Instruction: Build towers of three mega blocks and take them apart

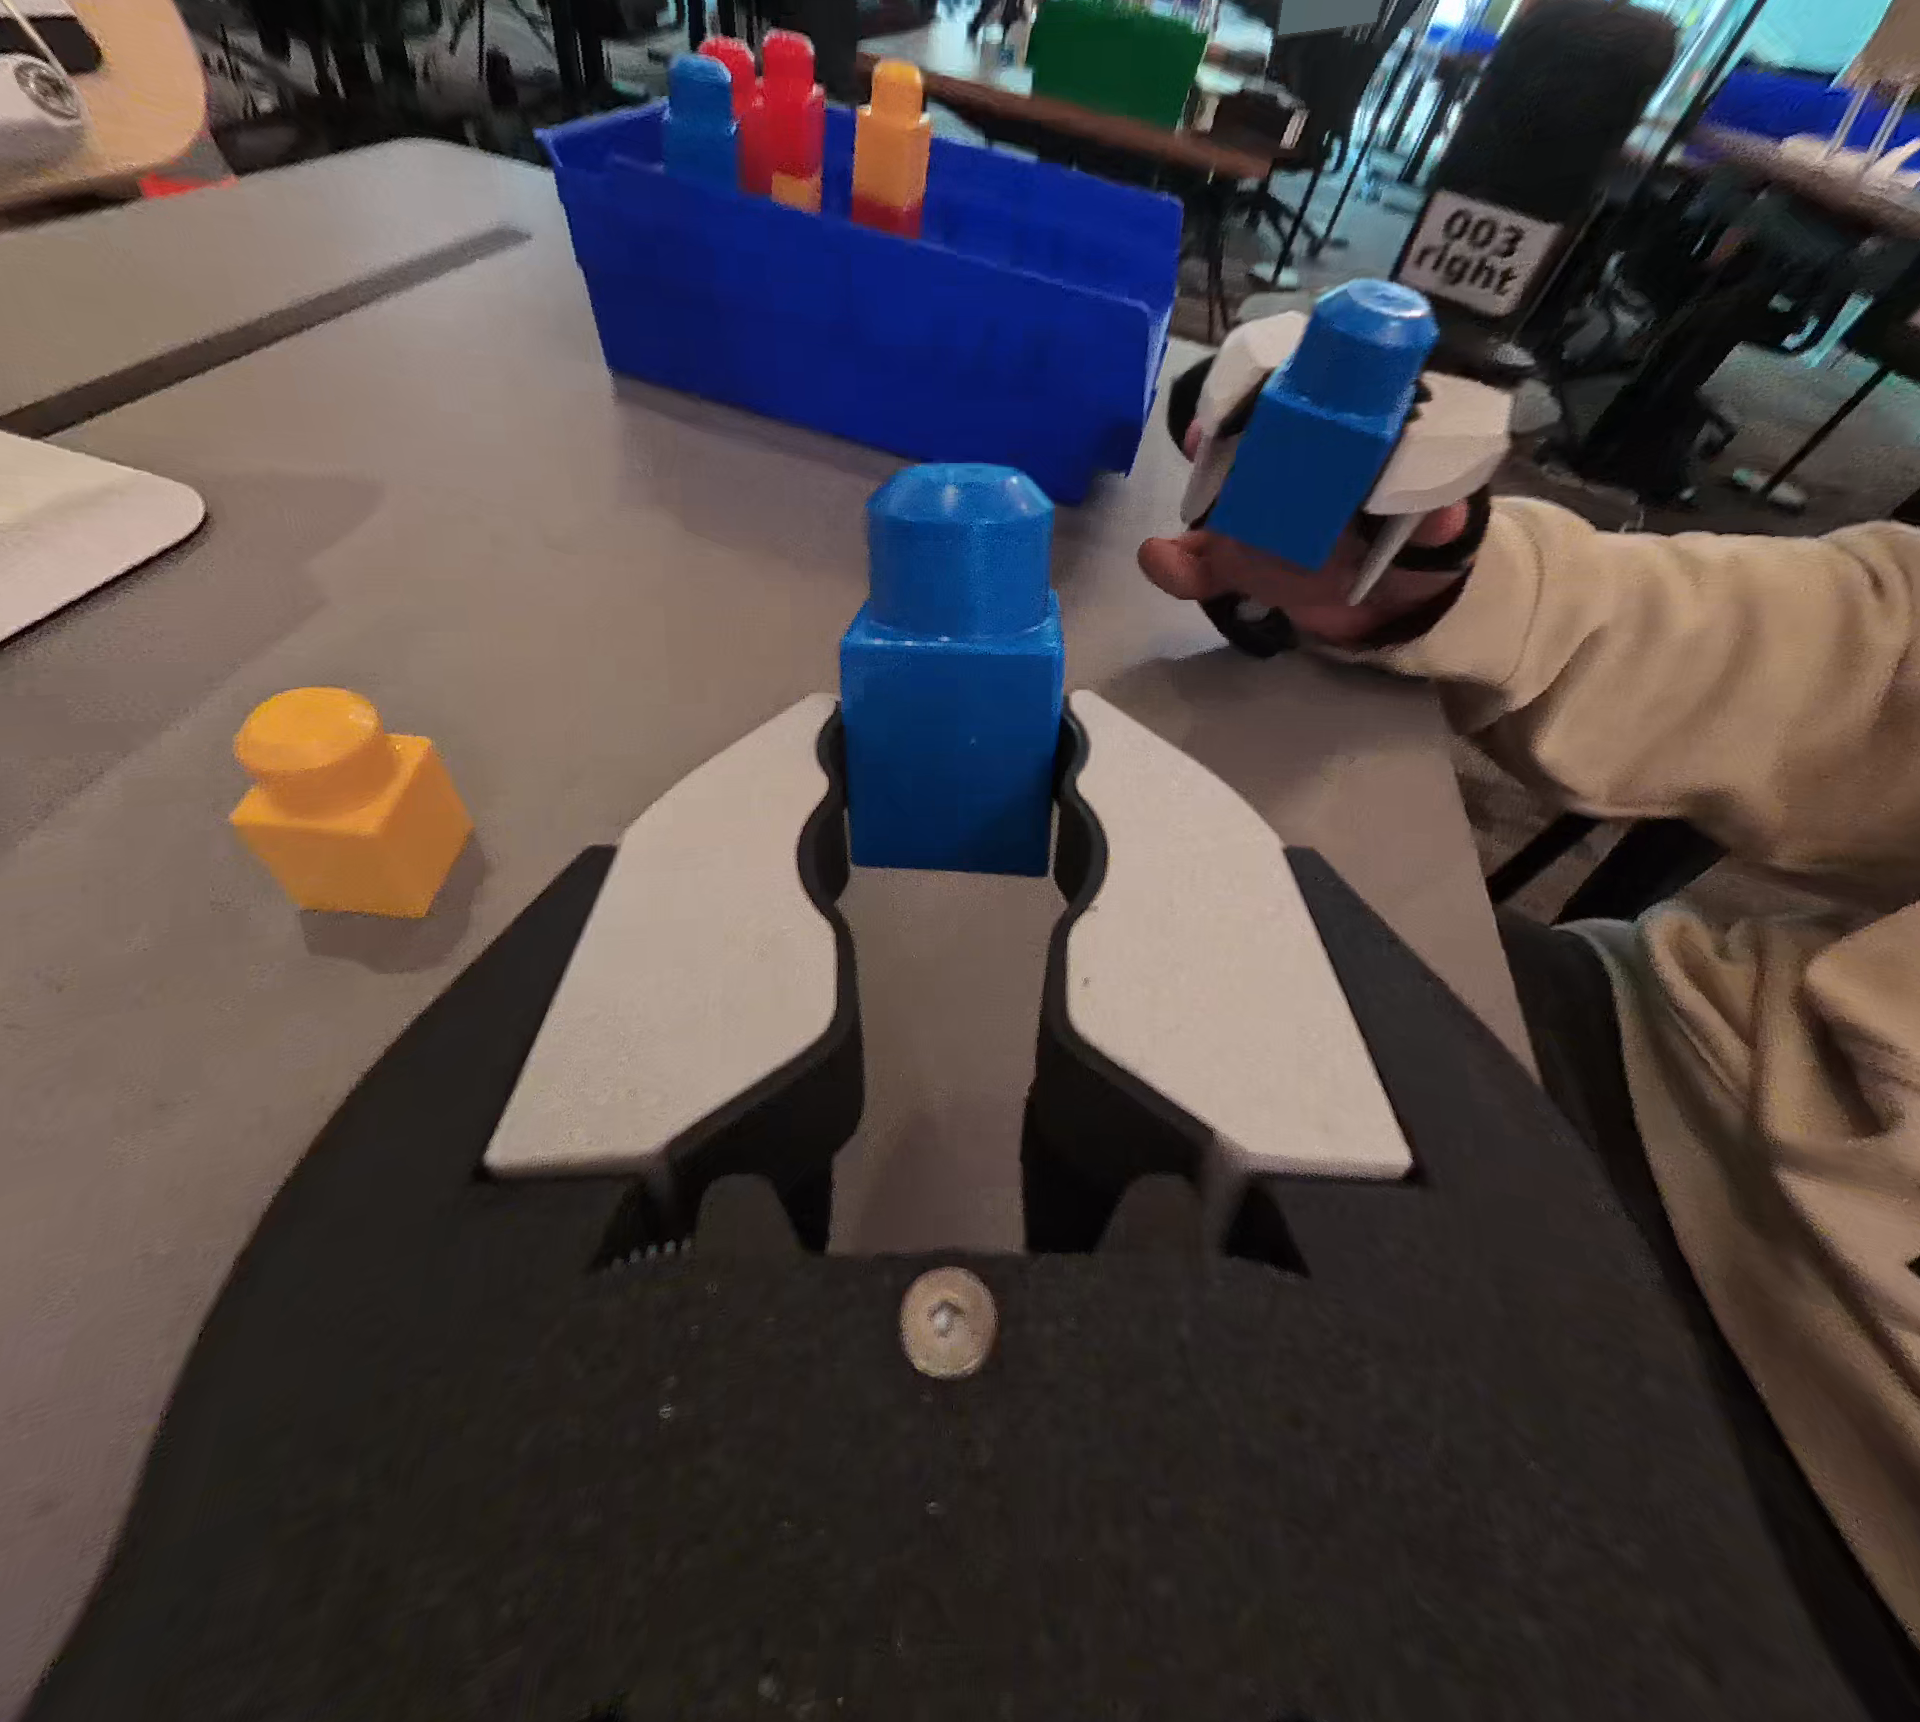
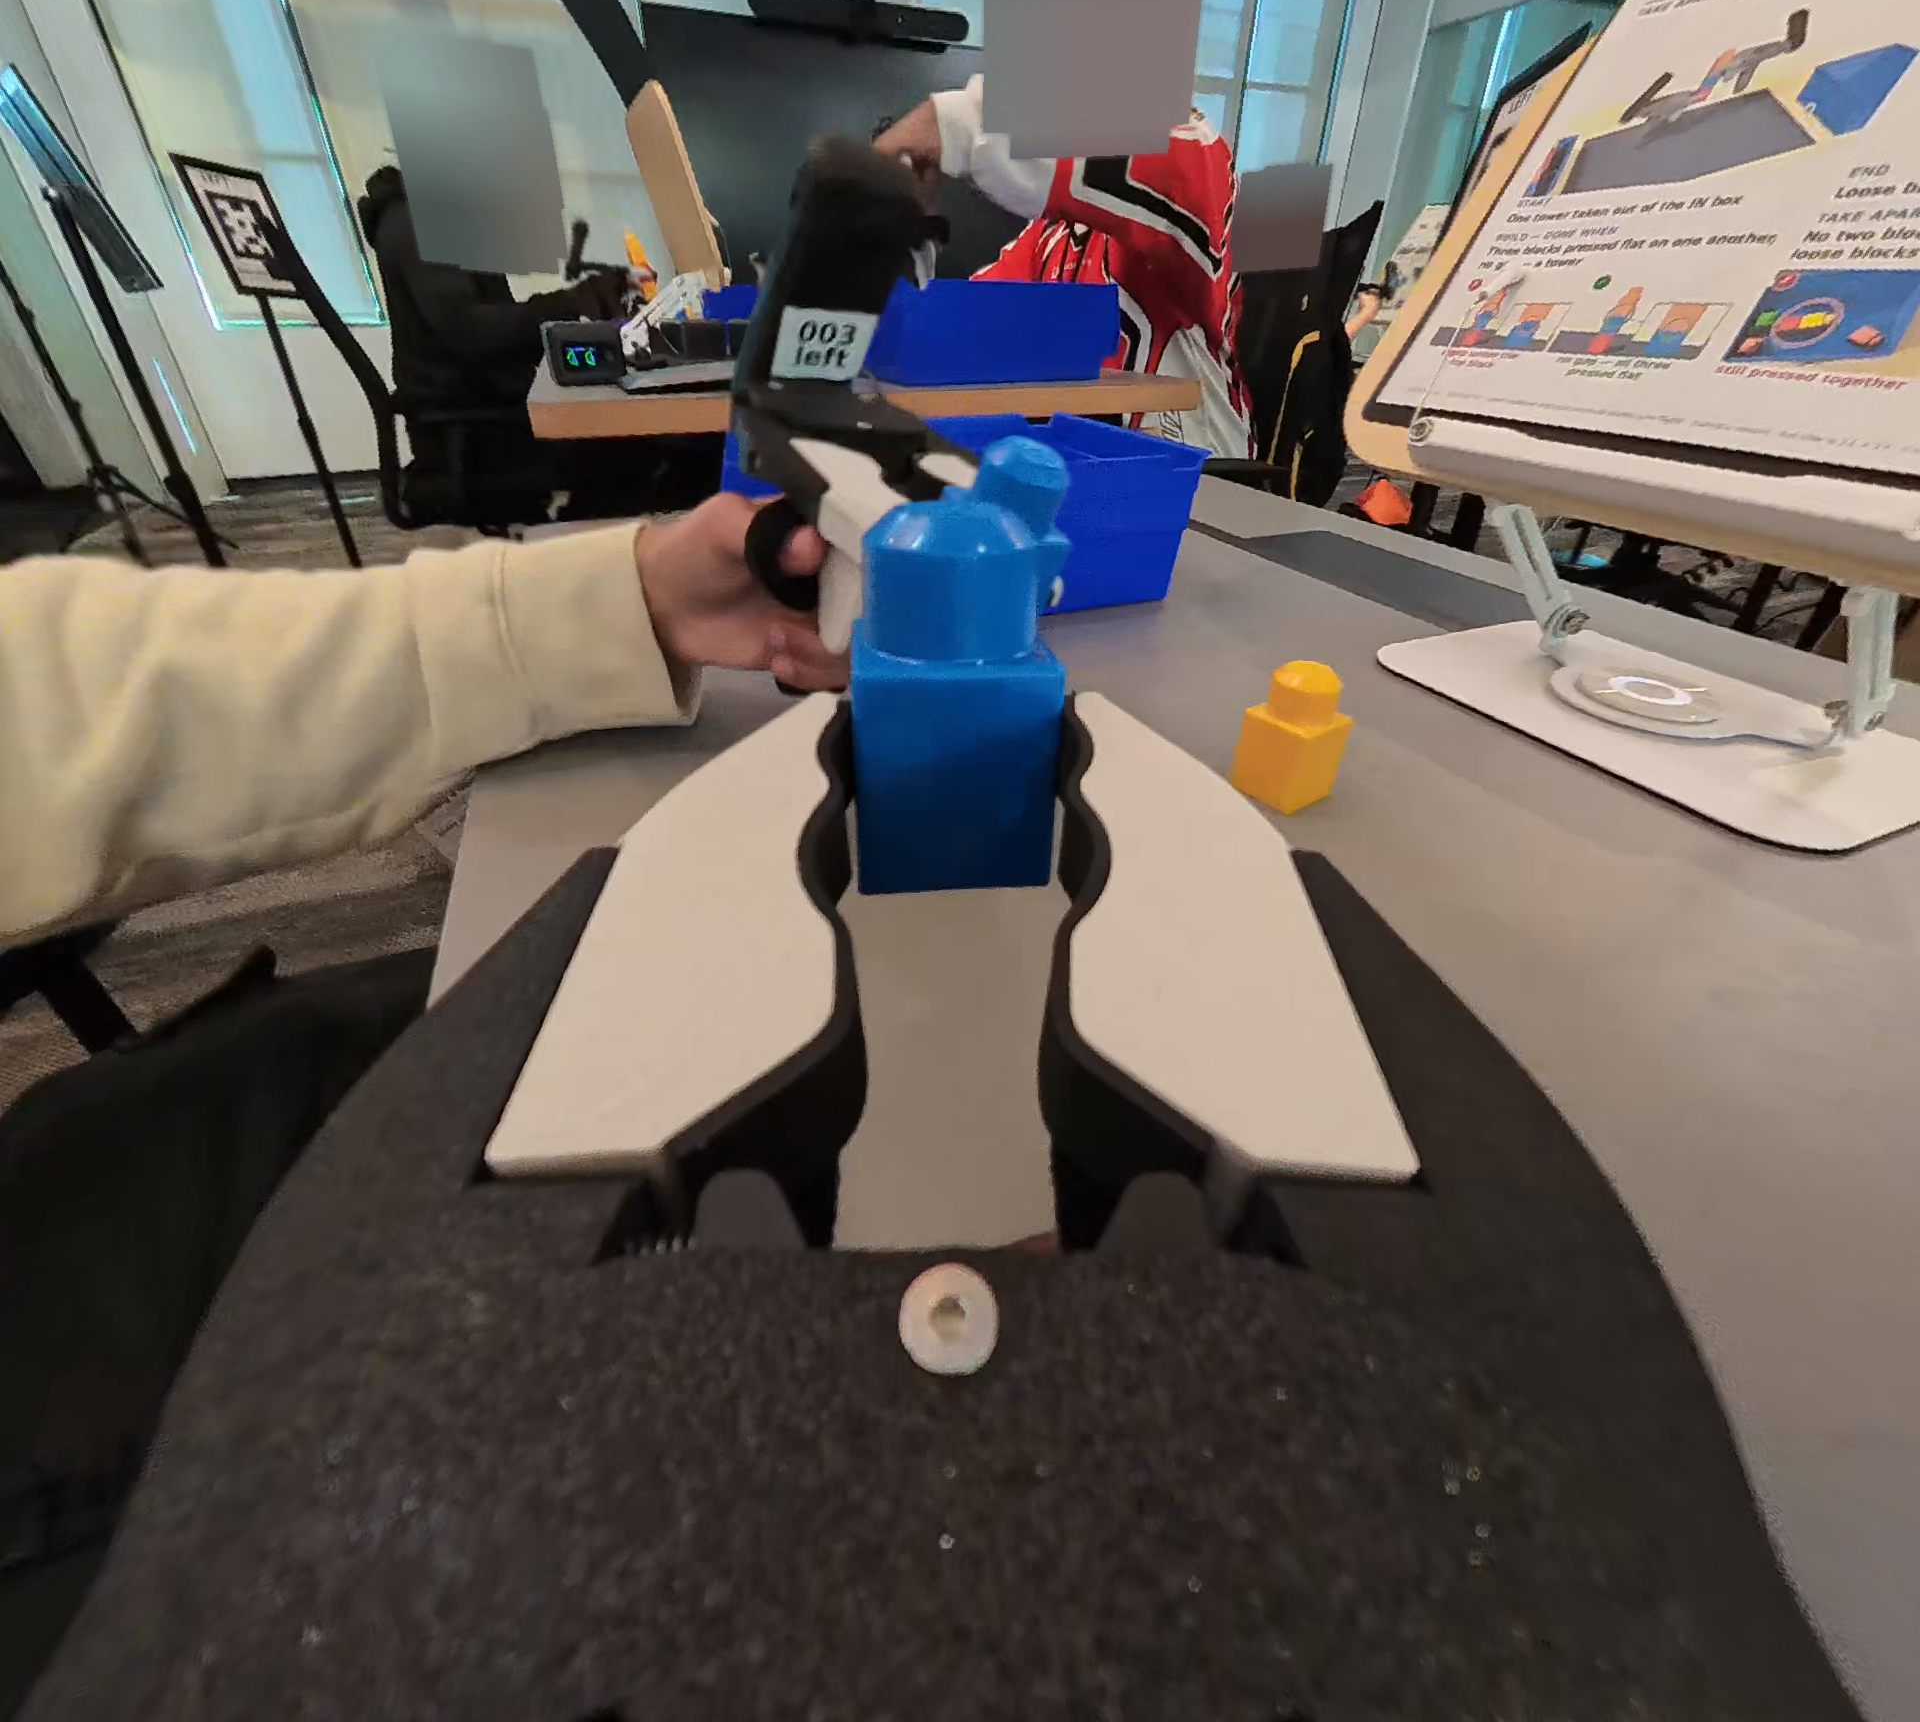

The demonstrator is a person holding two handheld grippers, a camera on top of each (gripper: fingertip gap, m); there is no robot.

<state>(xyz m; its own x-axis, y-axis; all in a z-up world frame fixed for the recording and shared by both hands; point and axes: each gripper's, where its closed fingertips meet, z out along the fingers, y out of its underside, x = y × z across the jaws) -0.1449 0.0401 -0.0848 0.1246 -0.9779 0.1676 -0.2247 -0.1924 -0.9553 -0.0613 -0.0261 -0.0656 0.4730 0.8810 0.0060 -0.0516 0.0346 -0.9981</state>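
My left gripper (image 1: pixel 951 779) is shut on a blue block (image 1: pixel 951 696), held upright with both pads pressed on its sides. My right gripper (image 2: pixel 956 789) is shut on a second blue block (image 2: pixel 951 716), also upright. In the left wrist view the right gripper (image 1: pixel 1340 446) shows at the right, above the table edge, with its blue block (image 1: pixel 1320 425) tilted. In the right wrist view the left gripper (image 2: pixel 935 509) shows just behind my block, with its blue block (image 2: pixel 1023 477) partly hidden. A yellow block (image 1: pixel 348 805) stands loose on the grey table (image 1: pixel 520 529); it also shows in the right wrist view (image 2: pixel 1294 737).
A blue bin (image 1: pixel 873 301) at the back of the table holds several stacked blocks in blue, red and yellow (image 1: pixel 790 114). A white stand (image 2: pixel 1662 737) with an instruction board (image 2: pixel 1714 166) stands at the right. People sit at other tables behind.
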